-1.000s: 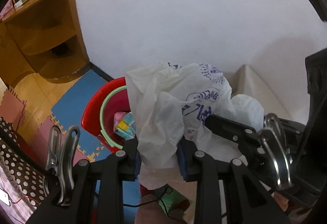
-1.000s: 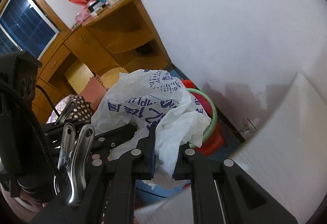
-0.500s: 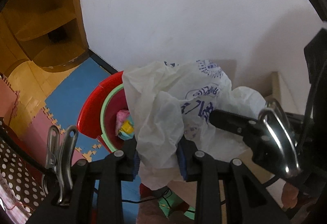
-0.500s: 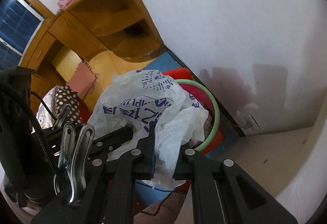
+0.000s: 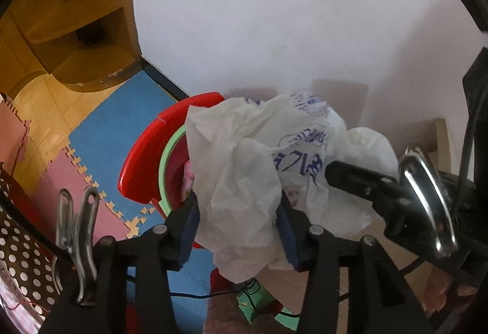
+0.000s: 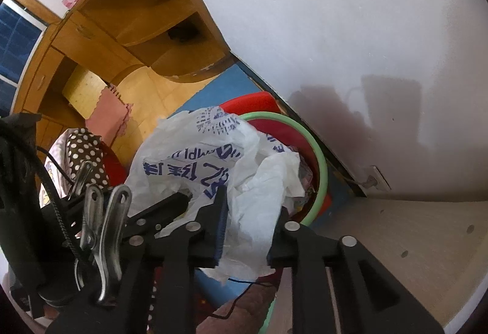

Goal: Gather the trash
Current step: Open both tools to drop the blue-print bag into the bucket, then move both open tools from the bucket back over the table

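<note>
Claws: left claw (image 5: 238, 224) parted, jaws just been opening, bag (image 5: 238, 169) between the blue pads and brushing both (loose contact, not pinched flat). Right claw (image 6: 248, 230) likewise eased apart, jaws just been opening by a smaller amount, a fold of the same bag hanging through the gap and touching the pads. Both pointed steeply downward.

Bag: white crumpled plastic, blue print, bunched above the bin (image 5: 137, 163) and overlapping its near rim; lower tail drooping below the claws in front of the bin. Whether any part rests on the bin's contents: cannot tell.

Bin: red, with a green hoop round the mouth, standing against the wall (image 5: 274, 13). Scraps of coloured rubbish visible inside, beside the bag (pink and pale bits, too hidden to name).

Blue mat (image 5: 116, 126) under and left of the bin; pink mat (image 5: 61, 181) further left. Shelf (image 5: 76, 29) beyond the bin, along the wall. Pale board (image 6: 396, 227) just right of the bin. Socket (image 6: 375, 178) low on the wall, right of the bin. Thin black cable (image 5: 189, 294) on the floor near the bin.
</note>
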Available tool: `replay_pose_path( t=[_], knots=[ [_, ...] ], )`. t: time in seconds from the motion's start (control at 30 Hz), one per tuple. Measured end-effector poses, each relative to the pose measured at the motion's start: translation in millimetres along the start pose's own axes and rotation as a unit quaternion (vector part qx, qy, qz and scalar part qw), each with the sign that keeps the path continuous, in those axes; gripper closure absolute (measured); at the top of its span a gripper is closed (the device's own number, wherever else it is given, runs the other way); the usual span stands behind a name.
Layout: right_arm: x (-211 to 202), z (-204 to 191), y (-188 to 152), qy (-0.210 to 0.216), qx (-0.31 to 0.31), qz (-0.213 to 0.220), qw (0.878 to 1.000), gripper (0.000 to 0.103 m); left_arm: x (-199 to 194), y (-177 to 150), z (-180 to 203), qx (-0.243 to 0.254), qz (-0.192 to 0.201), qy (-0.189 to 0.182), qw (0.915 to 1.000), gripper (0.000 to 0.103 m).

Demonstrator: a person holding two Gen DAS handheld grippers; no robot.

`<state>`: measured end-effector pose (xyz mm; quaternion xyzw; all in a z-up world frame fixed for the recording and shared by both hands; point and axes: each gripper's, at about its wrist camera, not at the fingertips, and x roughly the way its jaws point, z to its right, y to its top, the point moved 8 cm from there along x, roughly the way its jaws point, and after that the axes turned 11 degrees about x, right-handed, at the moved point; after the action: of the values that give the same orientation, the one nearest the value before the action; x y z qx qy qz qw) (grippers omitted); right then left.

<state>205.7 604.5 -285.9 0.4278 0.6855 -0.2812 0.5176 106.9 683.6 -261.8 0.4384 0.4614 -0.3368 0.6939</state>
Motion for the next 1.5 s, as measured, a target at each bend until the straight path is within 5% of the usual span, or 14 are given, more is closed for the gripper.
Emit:
replay_pose_path(
  t=[0.2, 0.9, 1.5],
  knots=[
    [2, 5, 6, -0.01, 0.009, 0.01, 1.0, 0.077, 2, 3, 2, 0.005, -0.004, -0.005, 1.0, 0.041],
    [-20, 6, 11, 0.016, 0.031, 0.036, 0.999, 0.071, -3, 6, 2, 0.015, 0.003, 0.009, 0.9998, 0.04],
    [-89, -12, -59, 0.062, 0.025, 0.088, 0.994, 0.071, -66, -46, 38, 0.02, 0.03, 0.018, 0.9992, 0.04]
  ],
)
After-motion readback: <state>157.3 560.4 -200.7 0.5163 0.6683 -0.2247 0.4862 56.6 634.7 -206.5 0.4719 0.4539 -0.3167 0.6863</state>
